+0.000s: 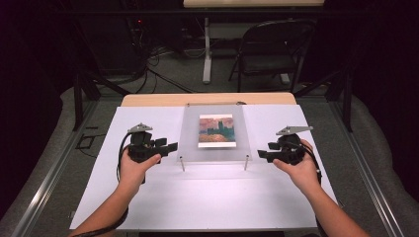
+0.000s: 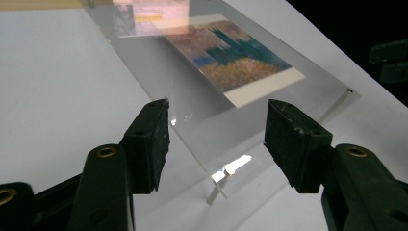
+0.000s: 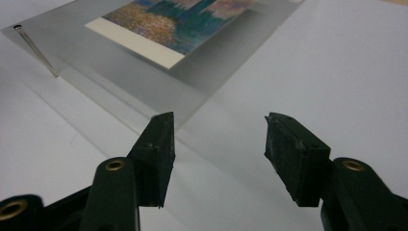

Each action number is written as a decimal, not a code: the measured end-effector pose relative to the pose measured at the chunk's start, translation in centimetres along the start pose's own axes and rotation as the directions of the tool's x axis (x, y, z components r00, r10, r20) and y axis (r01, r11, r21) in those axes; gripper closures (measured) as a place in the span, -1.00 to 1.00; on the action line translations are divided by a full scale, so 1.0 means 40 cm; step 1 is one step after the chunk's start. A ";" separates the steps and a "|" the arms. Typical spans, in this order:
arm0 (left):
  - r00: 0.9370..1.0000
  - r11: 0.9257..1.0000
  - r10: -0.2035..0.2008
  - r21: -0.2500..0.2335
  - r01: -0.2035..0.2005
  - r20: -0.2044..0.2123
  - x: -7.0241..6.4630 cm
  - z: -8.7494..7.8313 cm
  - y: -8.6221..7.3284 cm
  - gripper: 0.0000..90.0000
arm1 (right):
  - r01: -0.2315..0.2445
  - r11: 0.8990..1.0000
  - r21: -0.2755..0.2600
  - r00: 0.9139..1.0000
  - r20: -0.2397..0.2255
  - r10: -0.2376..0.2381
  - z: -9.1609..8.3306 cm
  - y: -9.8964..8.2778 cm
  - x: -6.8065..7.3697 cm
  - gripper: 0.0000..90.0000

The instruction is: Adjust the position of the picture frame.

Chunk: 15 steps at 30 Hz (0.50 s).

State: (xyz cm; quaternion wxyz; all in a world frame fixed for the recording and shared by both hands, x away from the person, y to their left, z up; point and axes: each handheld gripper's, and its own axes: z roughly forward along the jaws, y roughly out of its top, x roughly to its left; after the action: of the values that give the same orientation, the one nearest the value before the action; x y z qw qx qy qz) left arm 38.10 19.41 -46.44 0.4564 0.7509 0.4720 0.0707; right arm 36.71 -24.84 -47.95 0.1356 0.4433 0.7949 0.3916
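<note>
1. High view: a clear acrylic frame [image 1: 215, 133] holding a printed picture [image 1: 216, 131] sits at the centre of the frame on a white sheet [image 1: 197, 197] that covers the table [image 1: 148, 99]. It rests tilted on two metal standoff pins [image 1: 182, 164] at its near edge. The left gripper [image 1: 165, 147] stands just left of it and the right gripper [image 1: 263, 155] just right, both with jaws parted and nothing between them. A folding chair [image 1: 272, 49] and floor cables lie in the upper part, well clear.

2. Left gripper view: the jaws stand wide and empty at the bottom, with the frame's near corner between and beyond them. The panel looks stiff, smooth and slippery, and likely to scratch or chip. The bare side margin away from the print seems the best hold.

3. Right gripper view: the jaws gape wide and hold nothing, and the frame's edge lies in the upper left, just beyond the left jaw tip. One pin [image 3: 36, 48] props the far corner and could snag or loosen if the panel is dragged. A level lift from both side edges seems safest.
</note>
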 end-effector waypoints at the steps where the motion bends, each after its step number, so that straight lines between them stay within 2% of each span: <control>1: 1.000 1.000 -0.007 0.001 0.007 -0.005 0.004 0.002 0.010 -0.11 | 0.006 1.000 -0.003 1.000 -0.001 -0.006 0.005 0.012 -0.004 -0.03; 2: 1.000 1.000 -0.015 0.005 0.015 -0.010 0.012 0.006 0.026 -0.13 | 0.004 1.000 0.004 1.000 -0.001 -0.004 0.007 0.022 -0.007 -0.04; 5: 0.998 1.000 -0.026 -0.007 0.026 -0.060 0.033 0.017 0.063 -0.19 | -0.006 1.000 0.002 1.000 0.000 0.006 0.029 0.064 -0.025 -0.11; 10: 0.991 0.996 -0.085 -0.004 0.085 -0.099 0.064 0.038 0.102 -0.21 | -0.044 0.999 -0.011 0.999 0.019 0.045 0.067 0.117 -0.054 -0.19; 13: 0.988 0.996 -0.081 0.009 0.083 -0.132 0.077 0.056 0.120 -0.21 | -0.064 0.998 -0.012 0.997 0.037 0.064 0.088 0.142 -0.065 -0.23; 15: 0.987 0.996 -0.084 0.022 0.088 -0.138 0.086 0.068 0.132 -0.21 | -0.065 0.998 -0.013 0.997 0.049 0.066 0.104 0.157 -0.072 -0.23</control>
State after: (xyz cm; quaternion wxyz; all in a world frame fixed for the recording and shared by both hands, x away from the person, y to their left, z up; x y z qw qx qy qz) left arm 44.81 19.66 -45.14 0.4152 0.7294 0.5352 0.0956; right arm 44.45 -23.17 -46.38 0.1450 0.4780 0.7739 0.3893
